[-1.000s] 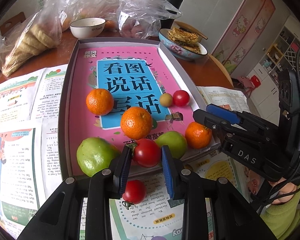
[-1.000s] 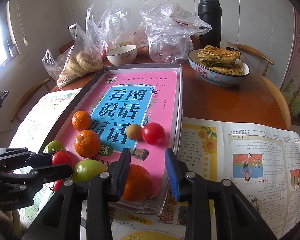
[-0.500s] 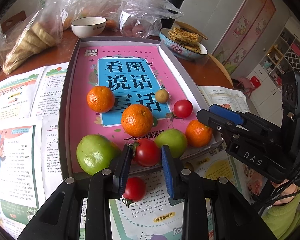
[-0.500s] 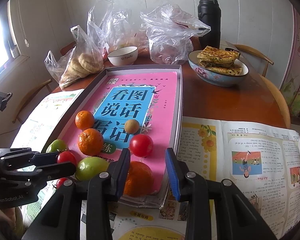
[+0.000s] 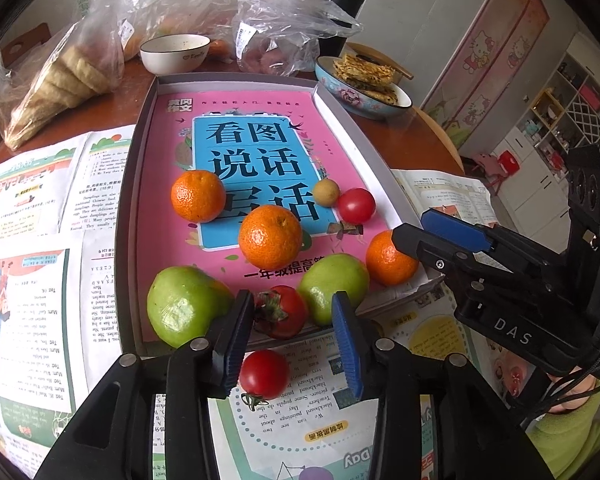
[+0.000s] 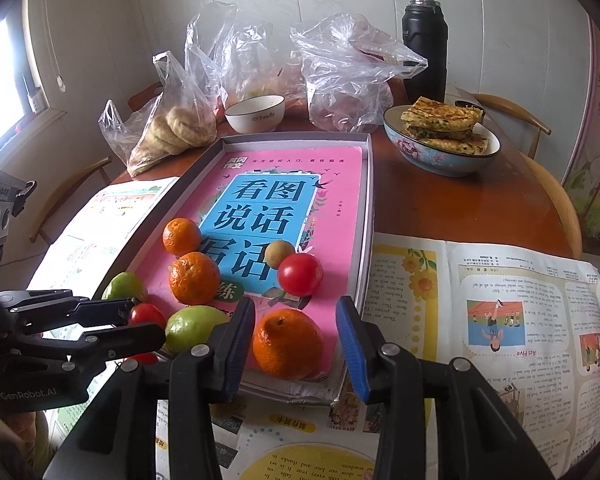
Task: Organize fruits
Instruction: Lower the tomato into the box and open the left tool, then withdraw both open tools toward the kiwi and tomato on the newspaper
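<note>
A grey tray point(image 5: 140, 168) lined with a pink book holds three oranges, two green fruits, a small brown fruit point(image 5: 326, 192) and tomatoes. My left gripper point(image 5: 292, 320) straddles a stemmed tomato point(image 5: 282, 312) at the tray's near edge. Its jaws are opening, with a gap on the tomato's right side. A second tomato point(image 5: 264, 374) lies on the newspaper just below. My right gripper point(image 6: 296, 340) frames an orange point(image 6: 288, 344) in the tray's near right corner. Its jaws are opening and neither pad touches the orange. The same orange point(image 5: 390, 258) shows beside the right gripper point(image 5: 410, 226).
Open newspapers point(image 6: 500, 300) cover the table on both sides of the tray. Behind it stand a white bowl point(image 6: 256, 112), plastic bags of food point(image 6: 172, 128), a blue bowl of flatbreads point(image 6: 440, 136) and a black flask point(image 6: 424, 40). A loose tomato point(image 6: 300, 274) sits mid-tray.
Both grippers' jaws have widened, the left off the stemmed tomato and the right off the orange. The loose tomato in the tray rolled a little. Neither hand moved much.
</note>
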The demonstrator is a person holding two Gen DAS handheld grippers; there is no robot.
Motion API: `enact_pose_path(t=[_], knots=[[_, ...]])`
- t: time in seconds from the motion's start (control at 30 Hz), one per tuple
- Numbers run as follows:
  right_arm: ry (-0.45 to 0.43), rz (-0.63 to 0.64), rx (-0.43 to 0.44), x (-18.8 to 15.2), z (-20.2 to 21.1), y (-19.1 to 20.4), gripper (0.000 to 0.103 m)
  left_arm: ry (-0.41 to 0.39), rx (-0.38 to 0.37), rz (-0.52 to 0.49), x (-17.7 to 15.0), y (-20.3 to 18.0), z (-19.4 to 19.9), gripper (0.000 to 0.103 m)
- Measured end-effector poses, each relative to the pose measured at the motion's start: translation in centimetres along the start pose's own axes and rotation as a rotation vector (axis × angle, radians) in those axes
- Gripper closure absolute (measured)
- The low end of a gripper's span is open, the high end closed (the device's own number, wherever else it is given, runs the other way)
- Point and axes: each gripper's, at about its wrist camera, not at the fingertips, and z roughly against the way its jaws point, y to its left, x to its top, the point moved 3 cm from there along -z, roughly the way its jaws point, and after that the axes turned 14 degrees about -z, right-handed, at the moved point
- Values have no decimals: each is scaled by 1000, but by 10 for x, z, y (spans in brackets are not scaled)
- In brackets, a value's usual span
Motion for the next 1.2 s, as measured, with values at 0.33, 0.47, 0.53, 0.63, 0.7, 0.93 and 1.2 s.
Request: enact_pose_path(t=[0.33, 0.47, 0.53, 0.63, 0.7, 0.93, 1.2], knots=[[-13, -2, 11, -1, 7, 0, 56, 8, 2, -3, -2, -2, -1, 56], [-18, -1, 15, -1, 9, 0, 55, -1, 17, -15, -2, -4, 3, 49], [-20, -3, 16, -1, 10, 0, 52, -6, 32, -21, -1, -5, 6, 48], [-26, -3, 22, -2, 13, 1, 51, -14, 46, -29, -2, -5, 10, 45], [-35, -5, 25, -1, 15, 1, 50, -21, 51, -35, -2, -5, 13, 38], [-58, 1, 32, -1, 25, 5, 41, -42, 124, -73, -3, -10, 27, 35], [-76, 16, 37, -3, 34, 12, 39, -69, 163, -74, -4, -7, 42, 34]])
